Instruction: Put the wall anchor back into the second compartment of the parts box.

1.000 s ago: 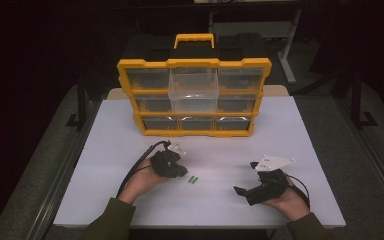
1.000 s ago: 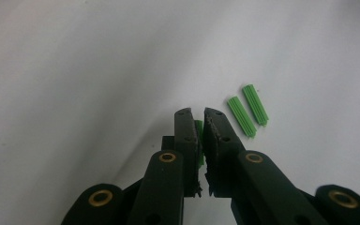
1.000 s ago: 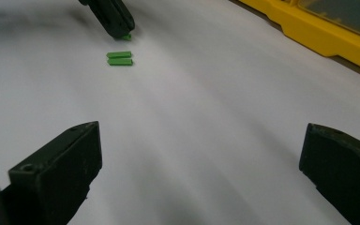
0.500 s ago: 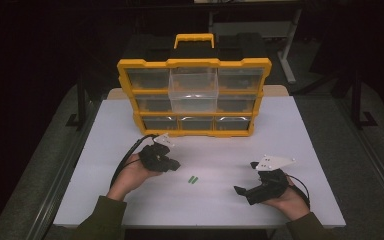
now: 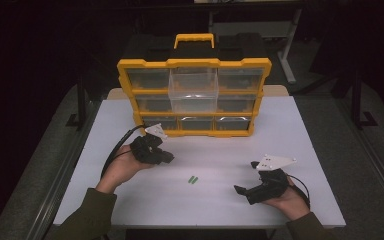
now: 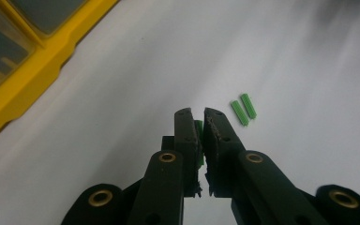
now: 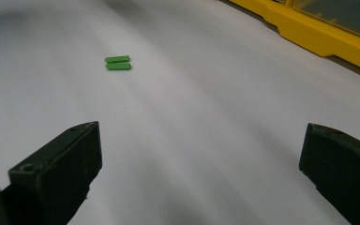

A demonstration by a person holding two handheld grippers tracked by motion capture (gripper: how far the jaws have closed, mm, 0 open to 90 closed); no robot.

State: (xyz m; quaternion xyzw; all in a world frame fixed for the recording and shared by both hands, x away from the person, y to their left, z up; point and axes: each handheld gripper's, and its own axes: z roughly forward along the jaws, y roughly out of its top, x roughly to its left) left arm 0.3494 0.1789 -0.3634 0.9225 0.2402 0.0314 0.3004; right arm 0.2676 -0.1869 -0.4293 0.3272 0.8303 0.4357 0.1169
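Green piece (image 6: 198,133) is seen clamped between the closed jaws of the left gripper (image 5: 166,159), which is held left of centre in the high view, just below the yellow organiser box (image 5: 195,95) standing upright in the upper middle on the white table (image 5: 305,130). Two more green pieces (image 5: 193,179) are found side by side at the frame's centre, lower down on the bare table. At the lower right, the right gripper (image 5: 244,176) is held low with its jaws wide apart, nothing between them.
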